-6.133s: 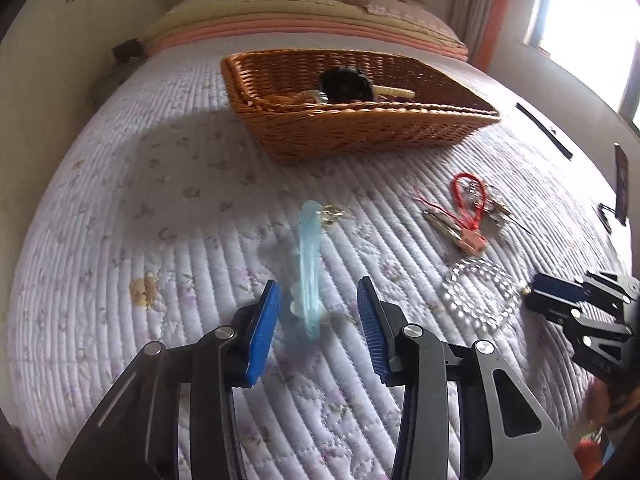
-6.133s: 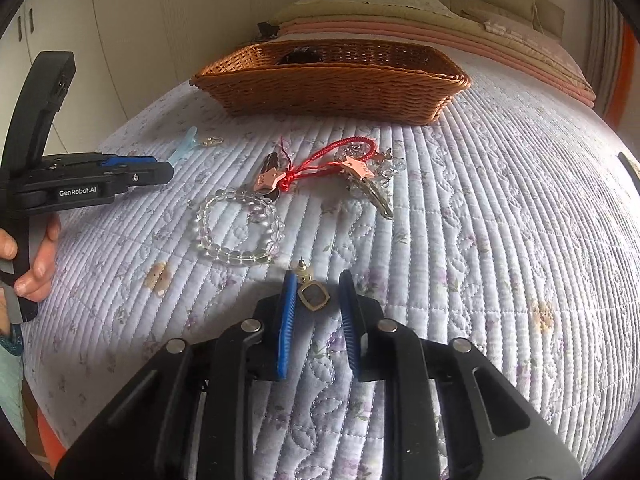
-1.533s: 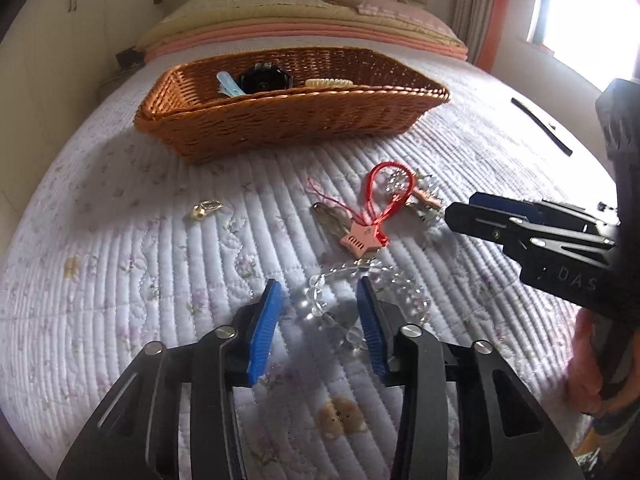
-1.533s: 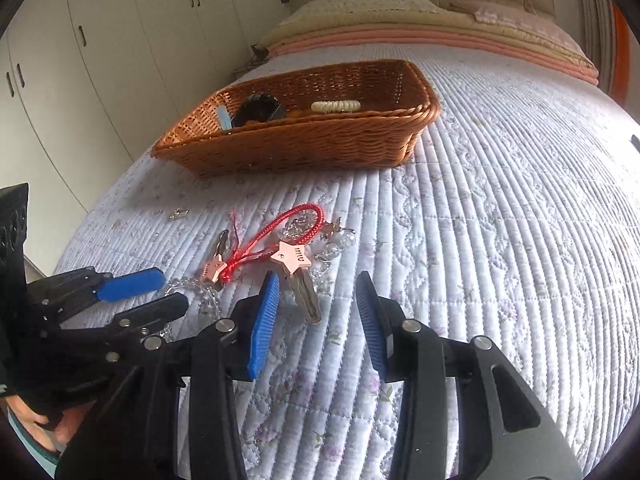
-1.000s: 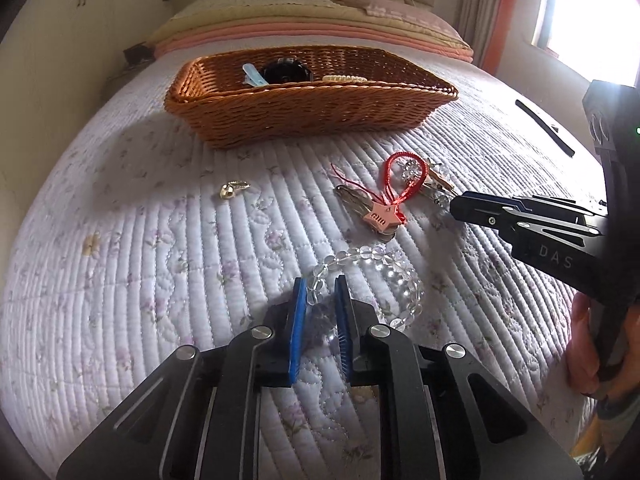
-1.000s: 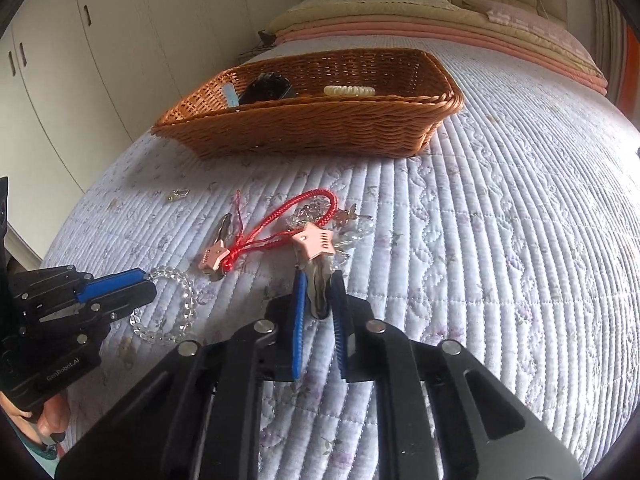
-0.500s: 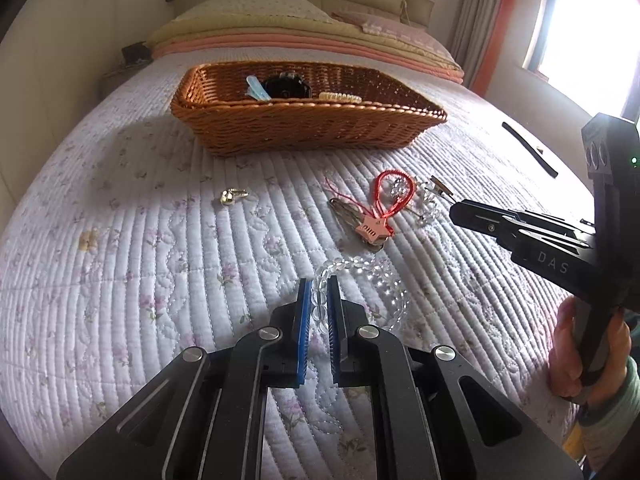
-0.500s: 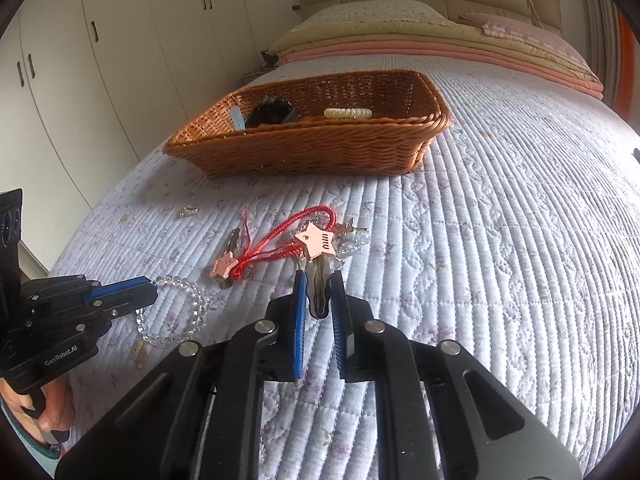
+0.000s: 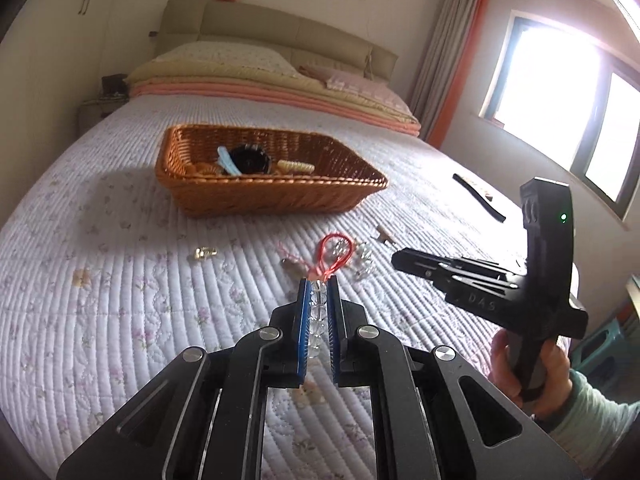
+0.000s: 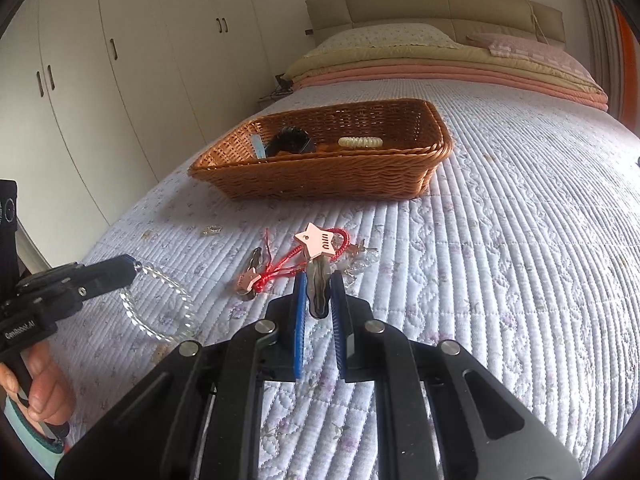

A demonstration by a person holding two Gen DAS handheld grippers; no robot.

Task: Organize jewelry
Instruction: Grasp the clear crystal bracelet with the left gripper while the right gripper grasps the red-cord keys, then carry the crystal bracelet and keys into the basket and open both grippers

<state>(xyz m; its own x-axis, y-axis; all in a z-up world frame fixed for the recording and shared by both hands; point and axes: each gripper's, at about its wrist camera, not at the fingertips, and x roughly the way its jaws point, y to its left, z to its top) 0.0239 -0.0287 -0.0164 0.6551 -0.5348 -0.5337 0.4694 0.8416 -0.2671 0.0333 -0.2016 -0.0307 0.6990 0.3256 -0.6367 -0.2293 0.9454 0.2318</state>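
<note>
Transfer step. Our left gripper (image 9: 317, 304) is clamped on the bead bracelet (image 10: 158, 304), lifted off the quilt (image 10: 500, 240); our right gripper (image 10: 318, 300) is clamped on the star clip (image 10: 318, 258). Next, we judge, both must travel over the basket (image 10: 332, 180) and release inside.

Small gold trinket (image 9: 205, 253) on quilt too tiny to identify; basket's black item (image 10: 290, 141) partly hidden behind rim.
</note>
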